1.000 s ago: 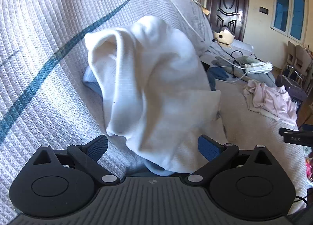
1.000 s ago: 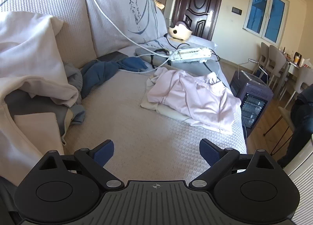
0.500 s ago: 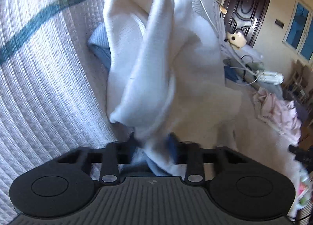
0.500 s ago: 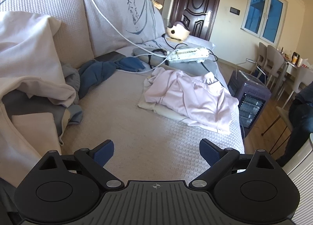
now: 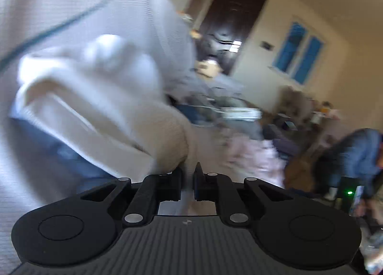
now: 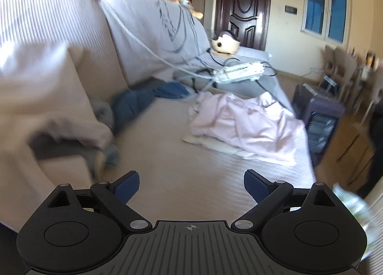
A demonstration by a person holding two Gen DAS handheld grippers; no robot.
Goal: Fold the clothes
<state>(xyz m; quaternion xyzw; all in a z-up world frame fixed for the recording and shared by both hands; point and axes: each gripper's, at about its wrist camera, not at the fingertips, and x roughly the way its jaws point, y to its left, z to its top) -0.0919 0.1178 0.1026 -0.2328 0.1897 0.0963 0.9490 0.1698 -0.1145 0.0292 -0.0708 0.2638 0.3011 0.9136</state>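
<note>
My left gripper (image 5: 188, 174) is shut on an edge of a white knit garment (image 5: 103, 98) that drapes up and to the left against the sofa back; the view is blurred by motion. The same white garment (image 6: 36, 88) fills the left of the right wrist view. My right gripper (image 6: 191, 185) is open and empty above the bare sofa seat (image 6: 191, 179). A pink garment (image 6: 246, 124) lies crumpled on the seat ahead of it. A dark blue garment (image 6: 141, 101) lies by the sofa back.
A white power strip with cables (image 6: 239, 71) lies at the far end of the sofa. A dark heater (image 6: 318, 114) stands right of the sofa. A person in blue (image 5: 354, 155) is at the right. A dark door (image 6: 244, 4) is behind.
My left gripper closed on the white garment's edge and has now swung fast, pulling the cloth away from the sofa back. The right gripper stayed open and shifted slightly.
</note>
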